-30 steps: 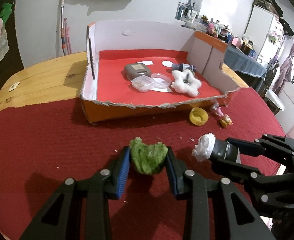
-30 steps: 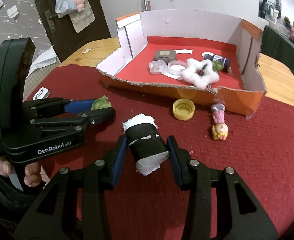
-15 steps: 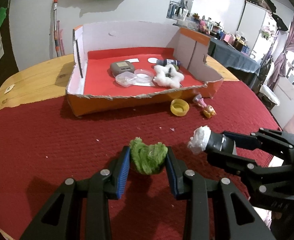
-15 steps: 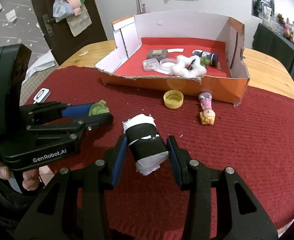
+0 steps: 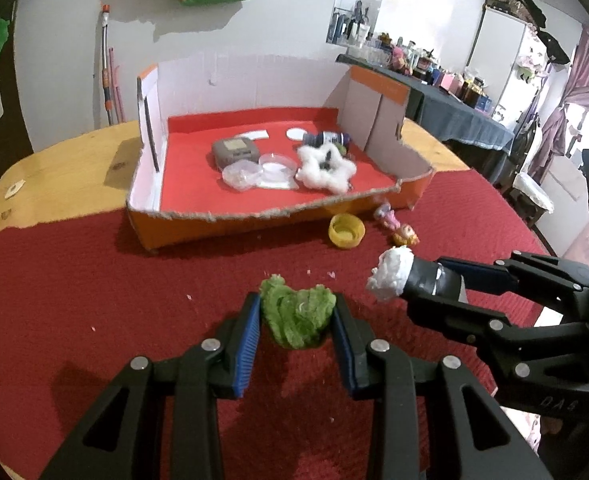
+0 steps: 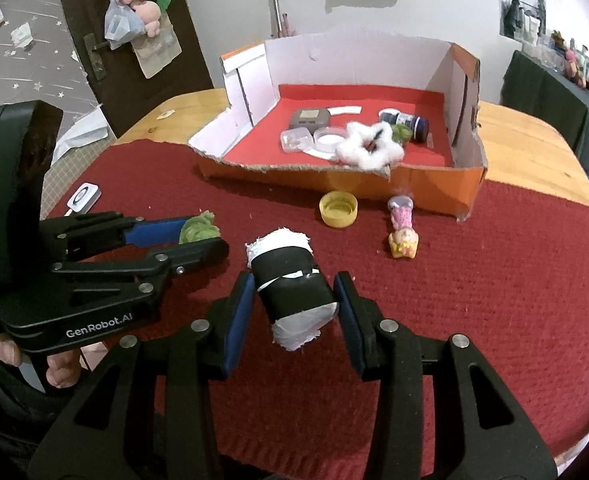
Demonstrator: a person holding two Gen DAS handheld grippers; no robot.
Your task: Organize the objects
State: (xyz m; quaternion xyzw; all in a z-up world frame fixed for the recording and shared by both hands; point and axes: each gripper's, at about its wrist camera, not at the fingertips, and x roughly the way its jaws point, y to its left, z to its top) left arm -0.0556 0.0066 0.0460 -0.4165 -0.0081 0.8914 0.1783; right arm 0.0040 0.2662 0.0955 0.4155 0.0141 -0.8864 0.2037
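Pulled back a bit from cardboard box (image 5: 278, 168) vs 1 s ago; box smaller and farther in both views, grips unchanged.

Left wrist view: left hand-held gripper (image 5: 297, 322) clamped on green fuzzy clump (image 5: 297, 316), blue pads touching both sides, held over red cloth (image 5: 94, 280) on bench (image 5: 66, 168). Right hand-held gripper (image 5: 434, 286) seen from side, to right of clump, holding black roll w/ white ends (image 5: 404, 276). Yellow cap (image 5: 346, 231) and small doll (image 5: 398, 228) on cloth just in front of box's torn front wall. Inside box: grey device (image 5: 235, 152), clear containers (image 5: 260, 170), white fluffy star (image 5: 326, 168), dark bottle (image 5: 328, 138).

Right wrist view: right hand-held gripper (image 6: 294, 306) closed on black roll w/ white ends (image 6: 292, 292), tilted, one white end toward camera. Left hand-held gripper (image 6: 198, 236) left of roll, green fuzzy clump (image 6: 199, 230) between its tips. Yellow cap (image 6: 339, 209) and small doll (image 6: 402, 228) between roll and cardboard box (image 6: 374, 182). White tag (image 6: 83, 197) on cloth edge, well left of box.
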